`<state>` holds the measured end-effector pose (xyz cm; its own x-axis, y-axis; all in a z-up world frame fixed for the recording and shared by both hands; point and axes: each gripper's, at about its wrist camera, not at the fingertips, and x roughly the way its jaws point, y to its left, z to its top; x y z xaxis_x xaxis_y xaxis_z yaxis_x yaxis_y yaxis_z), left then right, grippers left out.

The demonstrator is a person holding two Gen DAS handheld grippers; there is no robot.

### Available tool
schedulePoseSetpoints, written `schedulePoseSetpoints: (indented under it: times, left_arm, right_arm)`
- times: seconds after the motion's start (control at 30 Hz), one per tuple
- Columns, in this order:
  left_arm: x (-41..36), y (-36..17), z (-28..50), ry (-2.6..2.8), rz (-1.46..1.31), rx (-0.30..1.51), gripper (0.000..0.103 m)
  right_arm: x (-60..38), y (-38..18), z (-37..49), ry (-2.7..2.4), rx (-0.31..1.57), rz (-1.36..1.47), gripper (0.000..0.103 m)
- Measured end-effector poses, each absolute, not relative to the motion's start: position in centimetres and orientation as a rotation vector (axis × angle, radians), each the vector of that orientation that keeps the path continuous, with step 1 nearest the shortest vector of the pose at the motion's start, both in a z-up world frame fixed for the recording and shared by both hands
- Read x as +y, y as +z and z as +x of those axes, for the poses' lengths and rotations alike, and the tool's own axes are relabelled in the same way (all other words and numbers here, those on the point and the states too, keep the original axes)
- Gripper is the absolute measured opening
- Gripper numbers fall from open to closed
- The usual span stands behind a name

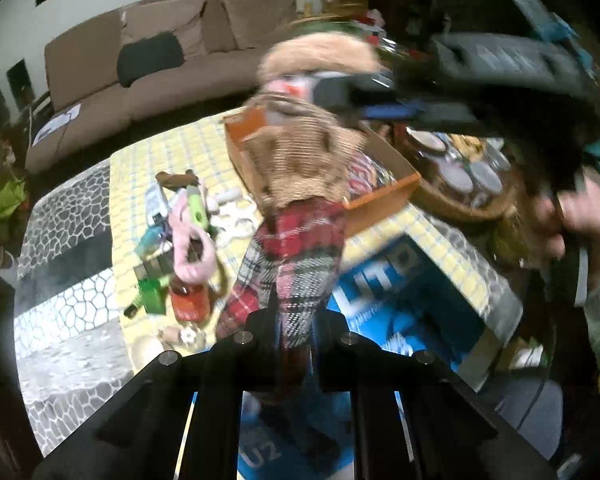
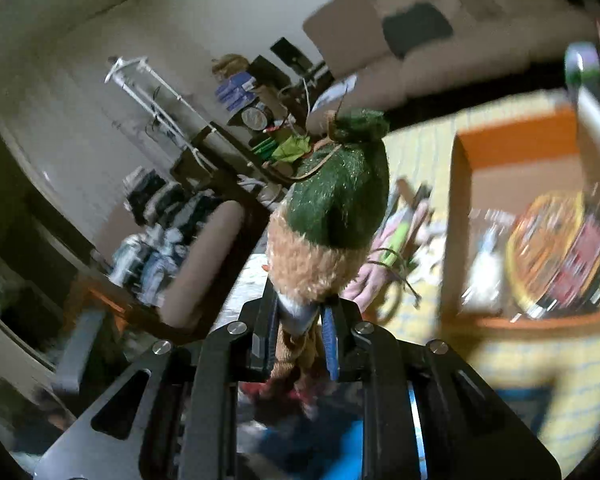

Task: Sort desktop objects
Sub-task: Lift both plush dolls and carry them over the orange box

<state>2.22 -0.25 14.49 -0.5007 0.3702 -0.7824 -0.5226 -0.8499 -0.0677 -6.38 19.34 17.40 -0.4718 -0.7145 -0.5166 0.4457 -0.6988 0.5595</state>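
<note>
A cloth doll [image 1: 300, 168] with a burlap shawl, a red plaid dress and a fur-trimmed green hat [image 2: 336, 208] hangs in the air between both grippers, above the table. My left gripper [image 1: 296, 320] is shut on the lower end of its plaid dress. My right gripper [image 2: 300, 320] is shut on the doll just under the fur trim, at the face; in the left wrist view the right gripper [image 1: 352, 100] reaches in from the right, held by a person's hand [image 1: 572, 216]. Both views are blurred.
Behind the doll stands an orange-edged cardboard box [image 1: 384, 196] with packets inside. Loose items lie on the yellow checked cloth [image 1: 172, 148]: a pink loop [image 1: 188, 240], a green piece [image 1: 152, 296], a red bottle [image 1: 188, 300]. A blue carton [image 1: 400, 280] lies below; a basket of jars [image 1: 460, 176] sits right.
</note>
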Motion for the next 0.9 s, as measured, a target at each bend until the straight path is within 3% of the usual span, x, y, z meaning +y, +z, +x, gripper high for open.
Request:
schedulePoseSetpoints:
  times: [0.27, 0.43, 0.53, 0.73, 0.9]
  left_arm:
    - [3.9, 21.2, -10.0, 2.395, -1.137, 0.253, 0.01]
    - [8.4, 22.0, -17.4, 2.414, -1.152, 0.302, 0.01]
    - [10.7, 19.7, -21.7, 2.405, -1.206, 0.32, 0.011]
    - [14.1, 12.5, -30.4, 2.374, -1.348, 0.339, 0.011]
    - [16.6, 7.4, -33.4, 2.28, -1.43, 0.376, 0.011]
  right_arm:
    - [24.3, 24.4, -11.2, -2.396, -0.344, 0.926, 0.018]
    - [25.5, 26.9, -16.6, -2.5, -0.2, 0.947, 0.018]
    - [26.1, 25.4, -20.3, -2.546, -0.15, 1.018, 0.018]
    - [28.5, 17.1, -26.5, -2.514, -0.264, 1.201, 0.018]
    - [27.6, 10.4, -29.7, -2.458, -0.109, 1.415, 0.011]
